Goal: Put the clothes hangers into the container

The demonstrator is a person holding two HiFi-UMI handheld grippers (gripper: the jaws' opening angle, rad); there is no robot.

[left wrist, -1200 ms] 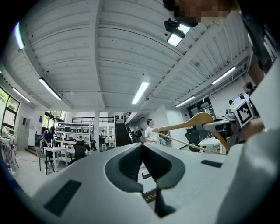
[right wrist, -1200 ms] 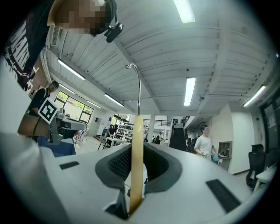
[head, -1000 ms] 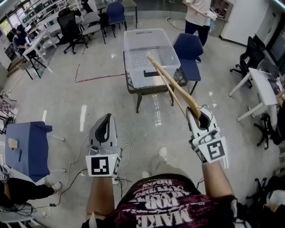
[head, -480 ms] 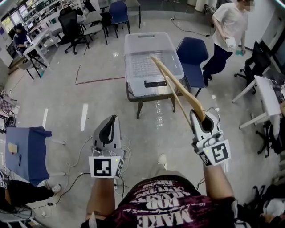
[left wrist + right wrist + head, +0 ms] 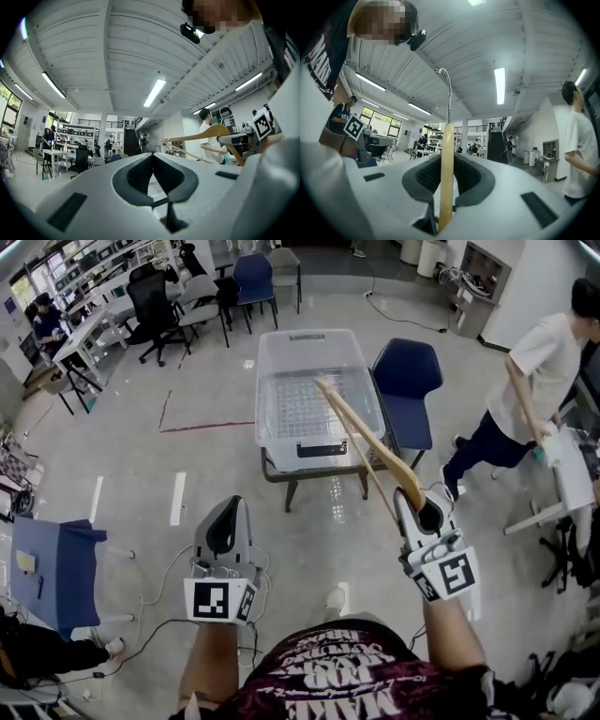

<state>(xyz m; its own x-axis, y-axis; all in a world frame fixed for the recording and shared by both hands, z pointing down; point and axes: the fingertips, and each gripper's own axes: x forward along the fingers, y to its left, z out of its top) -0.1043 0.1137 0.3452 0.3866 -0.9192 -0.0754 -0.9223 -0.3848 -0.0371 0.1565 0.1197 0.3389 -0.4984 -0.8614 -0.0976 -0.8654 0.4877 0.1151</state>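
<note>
passer-by walked right; right gripper extends hanger forward

One wooden hanger, one clear container, one low table, two tools: left tool, right tool.

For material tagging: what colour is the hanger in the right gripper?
Hanger: pale tan wood, silver metal hook; best seen in the right gripper view.

office lab: desks, office chairs
</note>
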